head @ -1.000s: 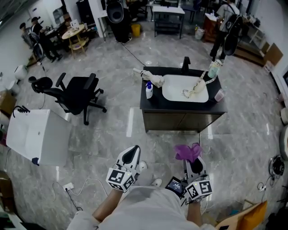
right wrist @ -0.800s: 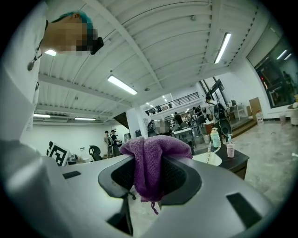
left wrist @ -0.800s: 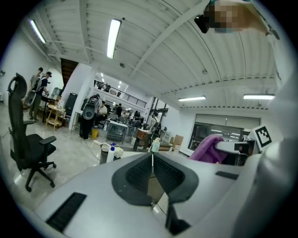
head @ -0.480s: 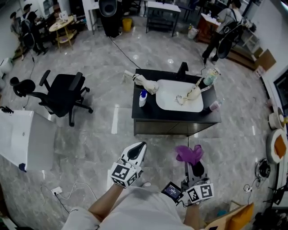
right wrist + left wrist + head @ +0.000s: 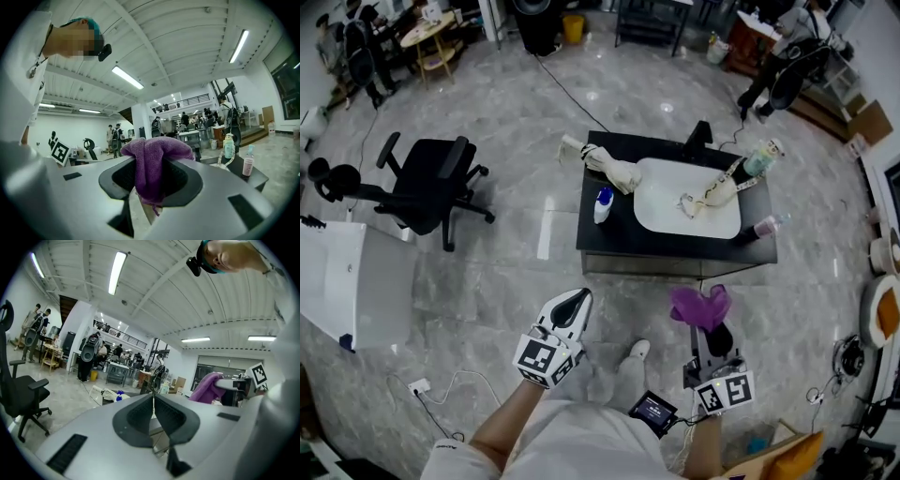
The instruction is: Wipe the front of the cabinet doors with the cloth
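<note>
Forward has come one shoe (image 5: 638,350), cabinet (image 5: 675,264) now slightly nearer. Right gripper (image 5: 712,326) jaws clamp the purple cloth (image 5: 698,306) (well short of the doors). Left gripper (image 5: 579,302) jaws closed together, empty.

Purple cloth (image 5: 700,307); black cabinet (image 5: 675,266)

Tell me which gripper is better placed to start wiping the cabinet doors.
Right. The right gripper holds the purple cloth and points toward the cabinet doors; the left gripper is shut on nothing.
</note>
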The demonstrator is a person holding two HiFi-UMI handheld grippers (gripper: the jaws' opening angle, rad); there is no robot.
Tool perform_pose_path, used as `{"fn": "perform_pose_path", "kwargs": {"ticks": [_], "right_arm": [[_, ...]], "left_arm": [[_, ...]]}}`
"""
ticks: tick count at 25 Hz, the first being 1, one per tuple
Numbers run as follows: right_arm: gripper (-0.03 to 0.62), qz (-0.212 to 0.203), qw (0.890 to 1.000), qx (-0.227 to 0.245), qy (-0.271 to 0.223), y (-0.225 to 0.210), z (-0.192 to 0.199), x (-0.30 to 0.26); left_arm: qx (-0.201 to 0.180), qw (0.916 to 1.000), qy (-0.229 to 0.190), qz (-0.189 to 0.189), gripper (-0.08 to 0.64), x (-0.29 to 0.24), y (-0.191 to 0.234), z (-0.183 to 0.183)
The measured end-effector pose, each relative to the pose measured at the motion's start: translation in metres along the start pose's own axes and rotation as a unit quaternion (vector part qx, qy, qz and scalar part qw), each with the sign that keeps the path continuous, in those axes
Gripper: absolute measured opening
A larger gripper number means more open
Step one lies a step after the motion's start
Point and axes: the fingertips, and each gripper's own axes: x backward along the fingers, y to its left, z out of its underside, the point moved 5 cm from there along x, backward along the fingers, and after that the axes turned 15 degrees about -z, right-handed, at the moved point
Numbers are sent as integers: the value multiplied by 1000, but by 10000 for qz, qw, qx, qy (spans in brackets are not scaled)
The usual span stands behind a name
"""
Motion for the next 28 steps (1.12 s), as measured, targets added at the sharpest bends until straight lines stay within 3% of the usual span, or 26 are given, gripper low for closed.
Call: {"fn": "perform_pose_path", "kwargs": {"ticks": [6,14,20,28], "right_arm": [[138,-628,9979,-94,119,-54,28,-24],[138,-986,9934,-545,220,-126,87,-52],[138,-1040,9887,-853,662,-136,170,-73],[138,-912,9800,-1178,1323,-135,295,-104]], "left_arm": [[67,9984,106,-556,17,-24,-2,31],[331,9918,177,-1218,17,-62,-26,82],[291,9910,244,-1286,17,-93,-22,136],[310,9912,559,-1161,16,-125,19,233]]}}
